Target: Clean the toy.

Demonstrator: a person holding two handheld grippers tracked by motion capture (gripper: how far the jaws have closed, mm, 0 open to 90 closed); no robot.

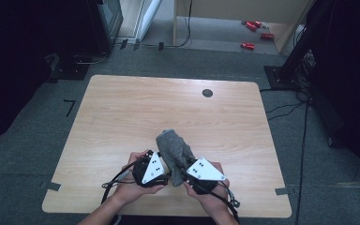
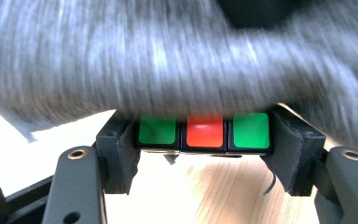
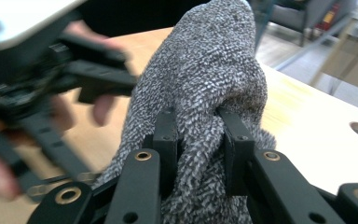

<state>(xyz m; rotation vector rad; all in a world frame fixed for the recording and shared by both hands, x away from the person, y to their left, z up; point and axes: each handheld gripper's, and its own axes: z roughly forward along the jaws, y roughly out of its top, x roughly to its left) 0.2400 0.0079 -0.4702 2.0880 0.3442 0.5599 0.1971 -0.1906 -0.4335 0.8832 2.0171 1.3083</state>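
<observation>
My left gripper [image 2: 205,140] is shut on a colour cube [image 2: 204,131], whose near face shows a green, a red and a green tile in a row. A grey knit cloth [image 2: 168,56] drapes over the cube's top and hides the rest of it. My right gripper [image 3: 198,135] is shut on a fold of that grey cloth [image 3: 209,60], which rises as a rounded hump above its fingers. In the high view the cloth [image 1: 172,147] stands up between the left gripper [image 1: 165,172] and the right gripper [image 1: 184,176], near the table's front edge.
The light wooden table [image 1: 136,112] has a dark round cable hole [image 1: 207,93] at its far right. Cables run over the floor to the right of the table. Red objects [image 1: 253,28] lie on the floor behind it.
</observation>
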